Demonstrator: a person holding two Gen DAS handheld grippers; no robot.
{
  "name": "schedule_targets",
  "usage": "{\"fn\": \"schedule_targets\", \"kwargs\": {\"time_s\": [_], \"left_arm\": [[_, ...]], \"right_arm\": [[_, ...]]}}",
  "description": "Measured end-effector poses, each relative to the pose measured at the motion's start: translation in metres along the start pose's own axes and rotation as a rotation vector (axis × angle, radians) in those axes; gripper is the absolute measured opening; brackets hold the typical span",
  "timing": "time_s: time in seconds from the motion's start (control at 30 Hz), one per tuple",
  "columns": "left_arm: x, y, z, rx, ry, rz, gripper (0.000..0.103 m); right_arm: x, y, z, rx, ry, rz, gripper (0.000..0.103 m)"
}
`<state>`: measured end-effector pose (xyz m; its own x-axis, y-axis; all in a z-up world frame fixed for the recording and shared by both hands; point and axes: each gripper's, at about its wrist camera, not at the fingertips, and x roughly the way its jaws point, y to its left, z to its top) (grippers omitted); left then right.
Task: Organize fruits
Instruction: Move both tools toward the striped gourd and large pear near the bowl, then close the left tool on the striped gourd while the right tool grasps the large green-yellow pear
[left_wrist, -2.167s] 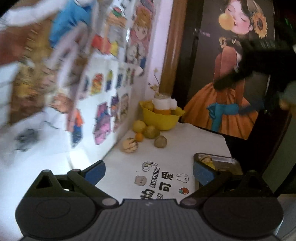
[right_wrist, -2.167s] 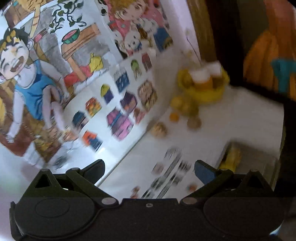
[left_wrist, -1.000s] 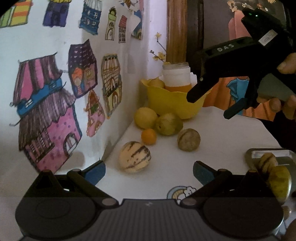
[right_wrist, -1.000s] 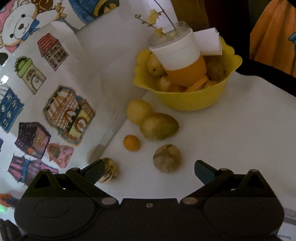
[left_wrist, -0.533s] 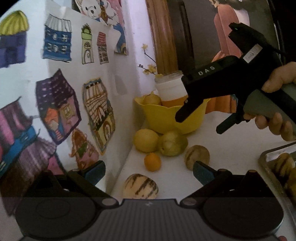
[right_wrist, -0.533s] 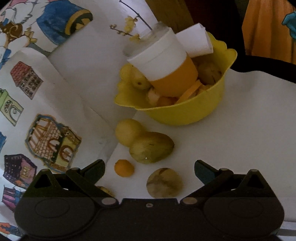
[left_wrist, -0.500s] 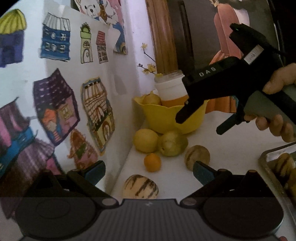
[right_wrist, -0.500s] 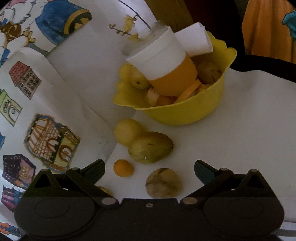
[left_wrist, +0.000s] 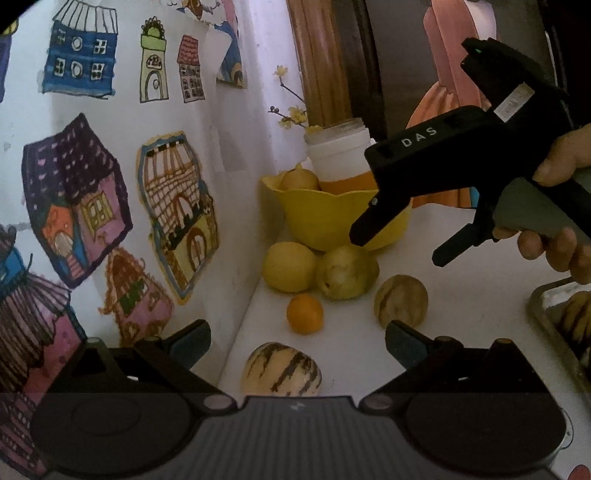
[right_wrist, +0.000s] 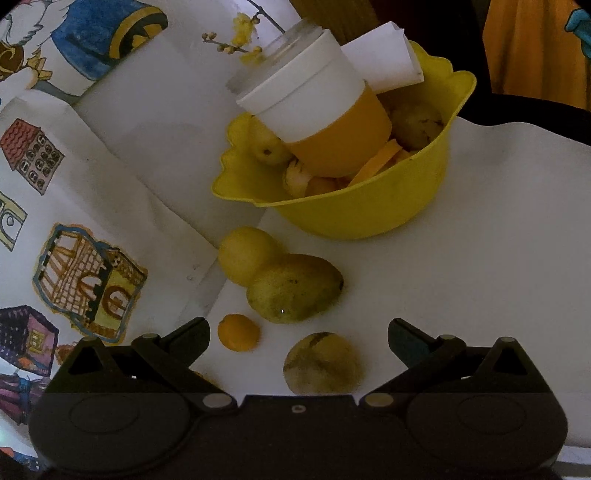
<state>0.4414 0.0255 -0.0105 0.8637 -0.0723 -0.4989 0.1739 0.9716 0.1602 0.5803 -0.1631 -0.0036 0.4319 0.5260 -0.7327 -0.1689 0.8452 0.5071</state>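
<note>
While both pairs of fingers (right_wrist: 406, 338) gaped wide and empty, left five loose fruits (right_wrist: 294, 292) ahead, beside bowl (right_wrist: 354, 214).

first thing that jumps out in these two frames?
The yellow bowl against the wall, crowded with fruit and a tilted white-and-orange cup. In front of it, loose fruit lies on the white table: a lemon touching a greenish mango, a small orange and a striped melon nearest the left gripper. The right gripper hovers open above them, holding nothing.
</note>
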Motion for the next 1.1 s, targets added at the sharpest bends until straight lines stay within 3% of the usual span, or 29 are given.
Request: {"fn": "schedule_targets", "kwargs": {"time_s": [0.4,1.1], "left_arm": [[-0.001,-0.009,-0.011,0.03,0.013,0.069,0.098],[0.019,0.007,-0.024,-0.066,0.077,0.056,0.079]], "right_arm": [[0.028,0.004,-0.001,-0.004,-0.051,0.029,0.094],[0.058,0.016,-0.002,-0.042,-0.095,-0.033,0.082]]}}
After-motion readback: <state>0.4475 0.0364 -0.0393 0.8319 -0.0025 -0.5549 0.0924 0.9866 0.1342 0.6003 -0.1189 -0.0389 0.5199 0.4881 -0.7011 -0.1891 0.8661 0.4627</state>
